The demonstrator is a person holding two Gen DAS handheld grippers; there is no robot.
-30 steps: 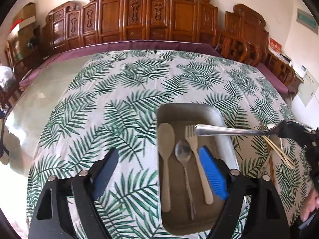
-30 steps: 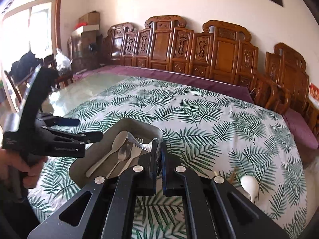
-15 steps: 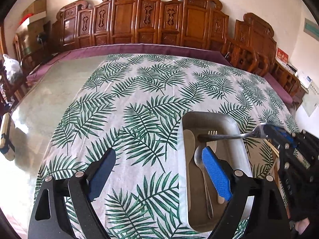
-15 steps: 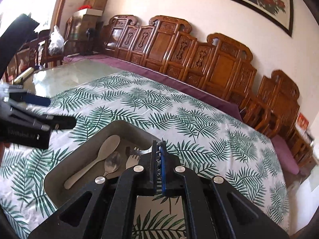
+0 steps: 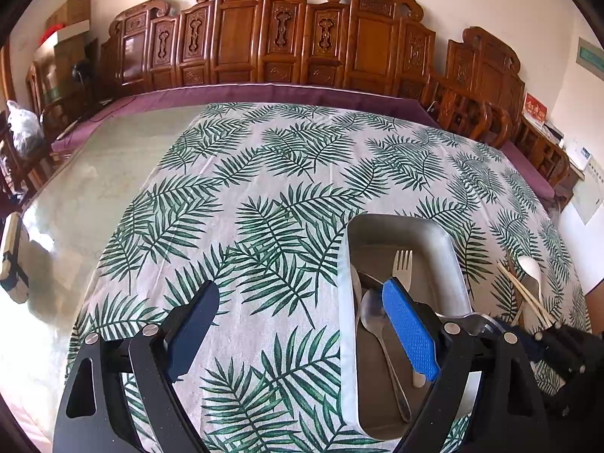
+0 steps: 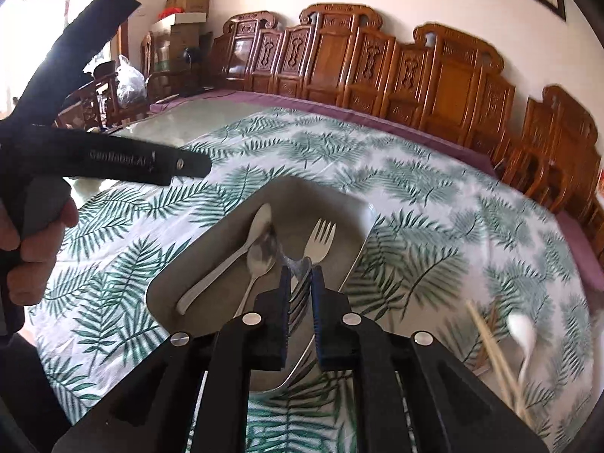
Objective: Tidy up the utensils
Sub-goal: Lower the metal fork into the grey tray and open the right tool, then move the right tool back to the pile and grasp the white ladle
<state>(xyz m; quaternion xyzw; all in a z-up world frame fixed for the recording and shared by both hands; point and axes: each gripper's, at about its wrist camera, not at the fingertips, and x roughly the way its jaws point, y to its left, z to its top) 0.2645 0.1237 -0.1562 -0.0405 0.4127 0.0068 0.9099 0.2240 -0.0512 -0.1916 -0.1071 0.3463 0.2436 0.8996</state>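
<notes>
A grey metal tray [image 5: 445, 234] [image 6: 211, 234] lies on the palm-leaf tablecloth. In it lie a pale spoon [image 6: 226, 260], a metal spoon [image 5: 373, 309] [image 6: 260, 256] and a pale fork [image 5: 402, 264] [image 6: 319, 241]. My right gripper [image 6: 301, 287] is low over the tray's near edge, its jaws a little apart around the head end of a metal fork [image 6: 300, 294] whose handle reaches into the tray. My left gripper [image 5: 298, 324] is open and empty, its right finger over the tray.
Wooden chopsticks [image 5: 523, 292] [image 6: 490, 343] and a white spoon [image 5: 530, 268] [image 6: 523, 334] lie on the cloth right of the tray. Carved wooden chairs [image 5: 287, 37] line the far side. Bare glass tabletop [image 5: 87, 188] lies left of the cloth.
My right gripper came down over the tray with the metal fork and its jaws have parted slightly. The left gripper shifted left, so the tray sits farther right in its view.
</notes>
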